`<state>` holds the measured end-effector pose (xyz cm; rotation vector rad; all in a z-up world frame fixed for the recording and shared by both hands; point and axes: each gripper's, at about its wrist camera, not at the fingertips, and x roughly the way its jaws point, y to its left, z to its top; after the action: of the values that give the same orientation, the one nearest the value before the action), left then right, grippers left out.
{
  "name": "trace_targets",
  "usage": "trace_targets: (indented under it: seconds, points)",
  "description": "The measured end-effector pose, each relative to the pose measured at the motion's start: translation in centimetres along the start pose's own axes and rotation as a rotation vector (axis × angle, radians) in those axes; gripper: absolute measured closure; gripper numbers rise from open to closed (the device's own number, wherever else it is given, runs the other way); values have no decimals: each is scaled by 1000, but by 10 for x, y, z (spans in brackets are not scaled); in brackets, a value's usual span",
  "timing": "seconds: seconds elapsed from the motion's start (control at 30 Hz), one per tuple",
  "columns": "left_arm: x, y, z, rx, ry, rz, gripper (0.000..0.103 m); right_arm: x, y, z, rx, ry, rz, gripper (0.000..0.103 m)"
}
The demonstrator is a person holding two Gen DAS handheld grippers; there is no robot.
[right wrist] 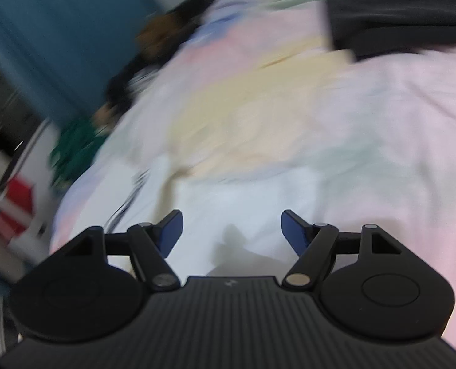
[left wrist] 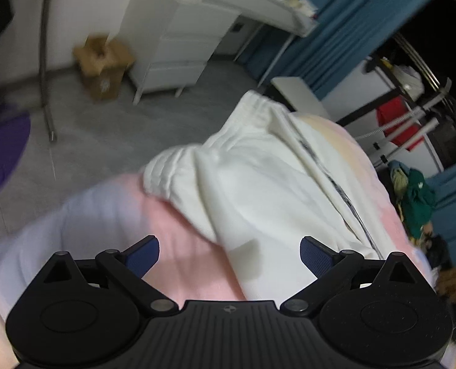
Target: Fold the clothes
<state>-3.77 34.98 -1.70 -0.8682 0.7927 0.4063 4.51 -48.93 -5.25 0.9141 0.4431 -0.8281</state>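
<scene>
Left view alone shows the floor (left wrist: 111,141), box (left wrist: 103,64) and drawers (left wrist: 178,46); right view a black garment (right wrist: 397,9). White garment (left wrist: 258,184) lies at the bed (left wrist: 178,246) edge. Left gripper (left wrist: 229,255) and right gripper (right wrist: 232,230) gape wide, empty

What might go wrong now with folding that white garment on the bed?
Both the left gripper and the right gripper are open and hold nothing, so the white garment lies loose and its fold could slump. Its elastic end lies near the edge of the pastel bedspread, so it might slide toward the floor. Both views are blurred, so a grab may miss.
</scene>
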Motion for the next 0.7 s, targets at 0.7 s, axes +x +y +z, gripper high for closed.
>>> trace_targets:
  seconds: [0.7]
  points:
    - [62, 10, 2, -223, 116, -315, 11, 36, 11, -21, 66, 184, 218, 33]
